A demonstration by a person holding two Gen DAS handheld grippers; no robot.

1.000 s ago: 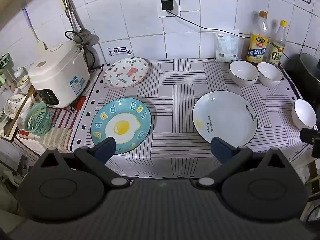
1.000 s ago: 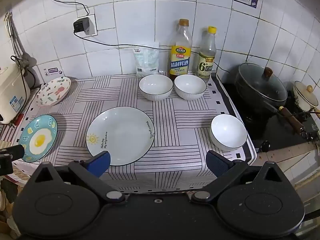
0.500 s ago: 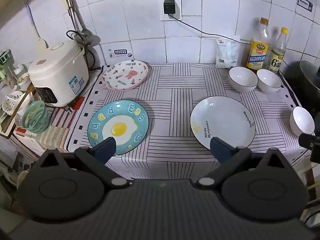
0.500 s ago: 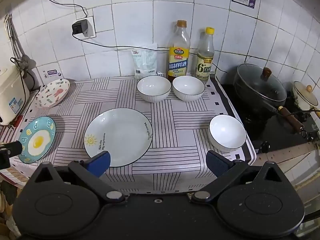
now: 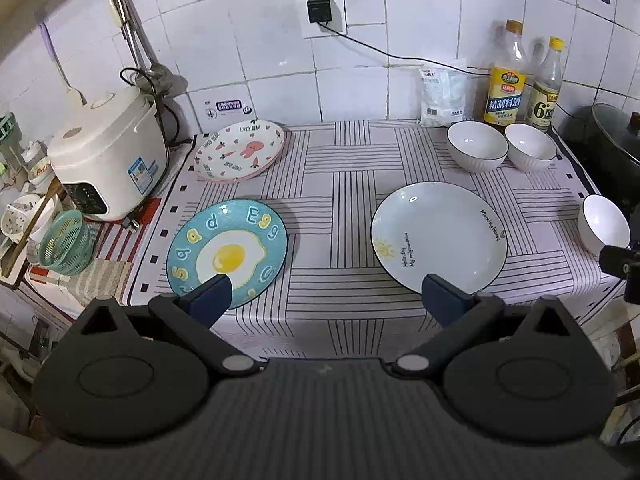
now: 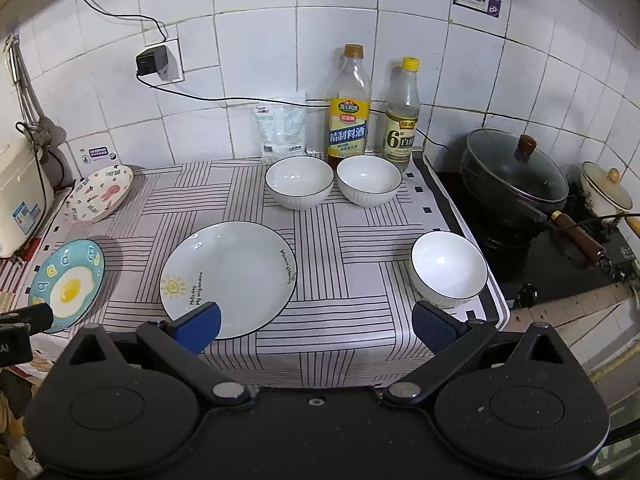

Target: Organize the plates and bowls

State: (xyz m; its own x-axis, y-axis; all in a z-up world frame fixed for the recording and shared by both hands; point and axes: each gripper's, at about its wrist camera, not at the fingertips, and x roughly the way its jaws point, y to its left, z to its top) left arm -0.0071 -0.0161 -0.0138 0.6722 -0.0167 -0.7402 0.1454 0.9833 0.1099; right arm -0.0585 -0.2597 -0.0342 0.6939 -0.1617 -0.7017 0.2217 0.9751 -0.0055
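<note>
Start of sorting; nothing stacked yet
- Far left: rabbit plate (image 5: 240, 150) at back, egg plate (image 5: 227, 254) in front, well apart from the bowls
- Left gripper (image 5: 326, 300): jaws wide, empty, short of the counter edge
- Centre: white plate (image 6: 229, 278) lying flat
- Right gripper (image 6: 316, 326): jaws wide, empty
- Right: two bowls (image 6: 299, 182) touching at back, single bowl (image 6: 449, 268) near front edge
- Next, probably: advance over one rim, pinch, stack like on like
</note>
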